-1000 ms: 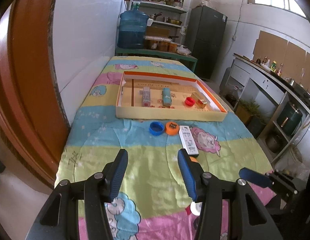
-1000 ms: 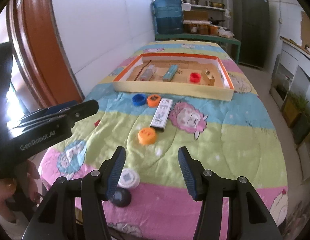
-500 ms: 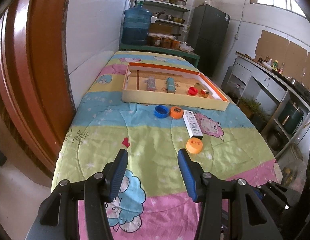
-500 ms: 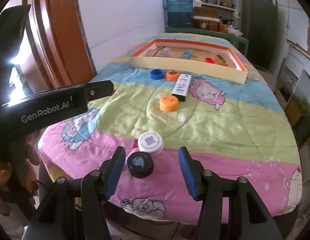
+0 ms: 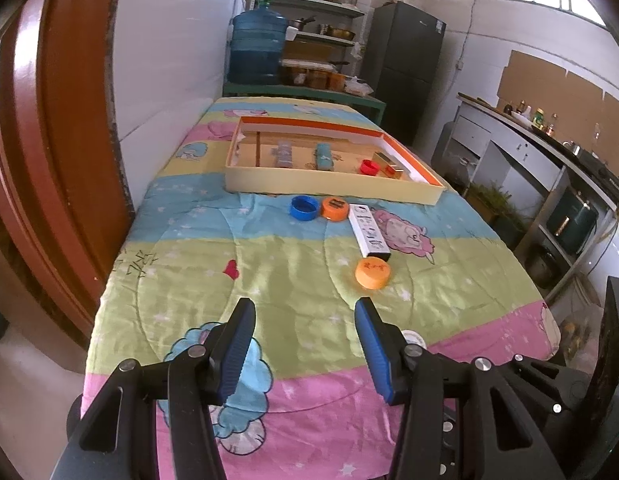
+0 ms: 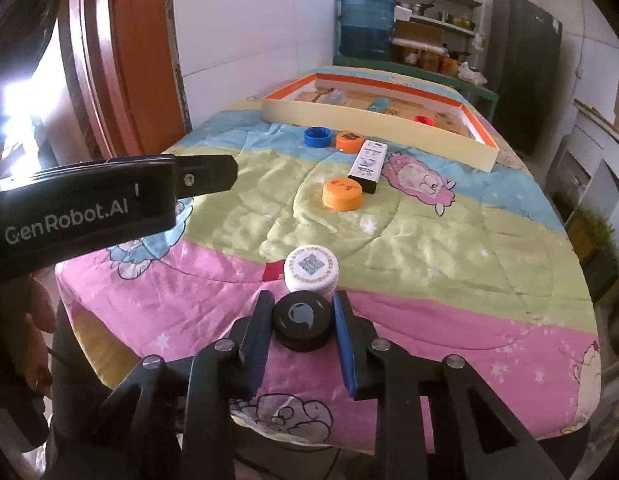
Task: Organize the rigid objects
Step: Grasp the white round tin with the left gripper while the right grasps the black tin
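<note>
The black round cap [image 6: 304, 322] sits at the bench's near edge between the right gripper [image 6: 301, 308] fingers, the white round QR-printed cap [image 6: 311, 268] touching just behind it. Farther back lie an orange plastic cap [image 6: 342, 194] and a long white printed box [image 6: 368, 160] (apparently touching), then the shallow cardboard tray [image 6: 373, 120].

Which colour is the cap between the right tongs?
Black cap with a grey logo, seen best in the right wrist view.
</note>
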Tool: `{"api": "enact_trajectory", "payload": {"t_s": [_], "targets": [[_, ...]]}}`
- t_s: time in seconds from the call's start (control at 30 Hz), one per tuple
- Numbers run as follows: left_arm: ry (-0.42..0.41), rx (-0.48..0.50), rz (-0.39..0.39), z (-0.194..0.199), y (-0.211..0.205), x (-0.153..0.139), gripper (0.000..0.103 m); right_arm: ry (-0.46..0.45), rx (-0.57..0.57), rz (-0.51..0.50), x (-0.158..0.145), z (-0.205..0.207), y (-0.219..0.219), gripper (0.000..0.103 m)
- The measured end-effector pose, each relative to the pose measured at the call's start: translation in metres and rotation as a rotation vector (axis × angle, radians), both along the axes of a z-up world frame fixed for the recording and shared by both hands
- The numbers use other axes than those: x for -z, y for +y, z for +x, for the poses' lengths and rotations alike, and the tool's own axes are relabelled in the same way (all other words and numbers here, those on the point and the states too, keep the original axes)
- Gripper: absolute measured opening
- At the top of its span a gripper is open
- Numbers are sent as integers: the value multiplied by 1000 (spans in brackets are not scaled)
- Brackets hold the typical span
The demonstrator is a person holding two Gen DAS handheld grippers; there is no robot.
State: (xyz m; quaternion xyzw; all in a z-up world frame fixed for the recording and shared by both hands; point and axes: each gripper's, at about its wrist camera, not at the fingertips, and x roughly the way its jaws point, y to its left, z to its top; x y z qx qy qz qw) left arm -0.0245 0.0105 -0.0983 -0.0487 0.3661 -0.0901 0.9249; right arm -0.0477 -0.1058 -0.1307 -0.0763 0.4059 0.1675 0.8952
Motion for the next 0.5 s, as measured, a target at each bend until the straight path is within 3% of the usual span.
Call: {"api": "enact_trajectory", "payload": {"t_s": [0.5], "targets": [[38,191,2,-8,-52,16,52,-29,115,-28,0,-13,-53,30]]}}
